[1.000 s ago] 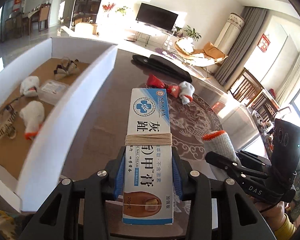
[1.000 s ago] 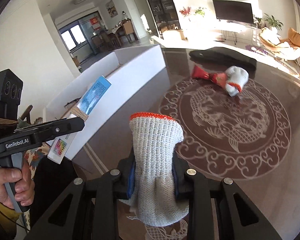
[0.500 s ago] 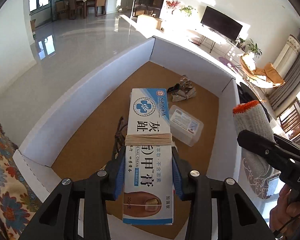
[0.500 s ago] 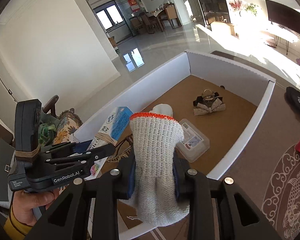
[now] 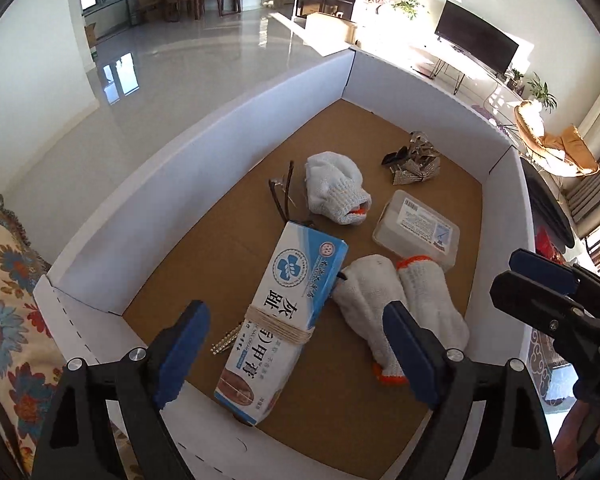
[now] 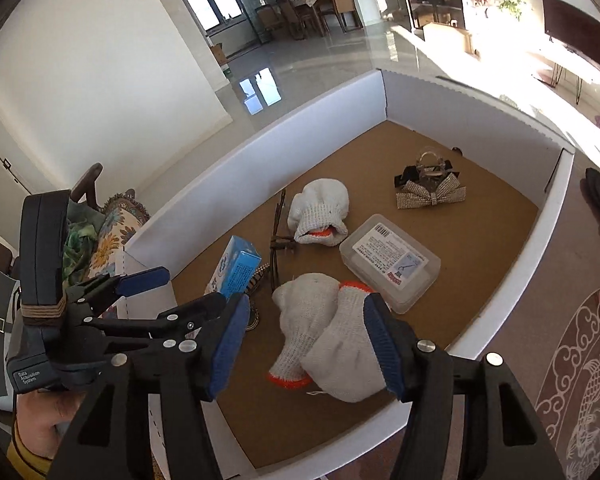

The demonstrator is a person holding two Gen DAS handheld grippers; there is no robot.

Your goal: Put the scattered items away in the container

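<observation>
brown cardboard is lining the floor of the white-walled container point(image 5: 204, 140), and everything visible inside is lying on it. the left gripper point(image 5: 296, 354) is hovering over the near end with its blue-padded jaws spread wide and nothing between them. directly under it the nail cream box point(image 5: 288, 312), bound with twine, is lying flat, touching a pair of white knit gloves point(image 5: 396, 300) with orange cuffs on its right. the right gripper point(image 6: 306, 346) is also standing wide apart and holding nothing, with those same gloves lying below its jaws.

the left wrist view is showing the cream box's whole printed top face and a small beaded strip point(image 5: 225, 343) beside its near end; the right wrist view is showing only the box's far end, the rest being hidden behind the left gripper's frame. the right wrist view is showing the person's left hand point(image 6: 48, 420) gripping the handle, and the dark table point(image 6: 556, 360) with a pale dragon pattern outside the container; the left view is catching only a sliver of that.

farther in, a third glove point(image 5: 334, 192) is lying beside eyeglasses point(image 5: 282, 196), a clear plastic case point(image 5: 416, 228) is sitting just beyond the glove pair, and a rhinestone bow clip point(image 6: 430, 192) is resting near the far wall.
</observation>
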